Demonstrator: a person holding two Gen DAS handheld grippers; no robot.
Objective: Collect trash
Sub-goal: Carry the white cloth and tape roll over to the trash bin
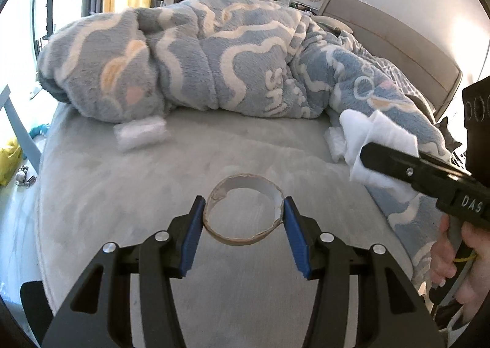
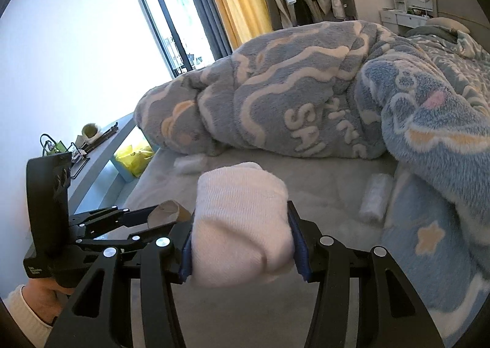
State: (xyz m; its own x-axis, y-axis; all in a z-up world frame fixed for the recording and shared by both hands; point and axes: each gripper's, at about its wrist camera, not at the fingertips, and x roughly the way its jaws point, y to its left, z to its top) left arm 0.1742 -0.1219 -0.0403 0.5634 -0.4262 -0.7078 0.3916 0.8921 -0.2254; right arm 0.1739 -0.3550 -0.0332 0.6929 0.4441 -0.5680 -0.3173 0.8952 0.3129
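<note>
1. White letters "DAS" show on the black body of the right gripper (image 1: 367, 153); the rest is cut off at the frame edge. The blue fleece blanket (image 1: 214, 54) carries pale raised lettering, only partly legible, starting "SA".
2. The left gripper (image 1: 243, 213) has its blue pads pressed against both sides of a cardboard tube (image 1: 243, 215), held above the grey bed sheet (image 1: 122, 195). The tube's long axis points away from the camera, its open end facing the lens.
3. The right gripper (image 2: 242, 245) clamps a white wad of tissue (image 2: 242, 222).
4. Two small white wrapped bundles lie on the sheet, one (image 1: 141, 132) blurred beside the blanket, another (image 2: 375, 196) near its edge; their contents cannot be made out.
</note>
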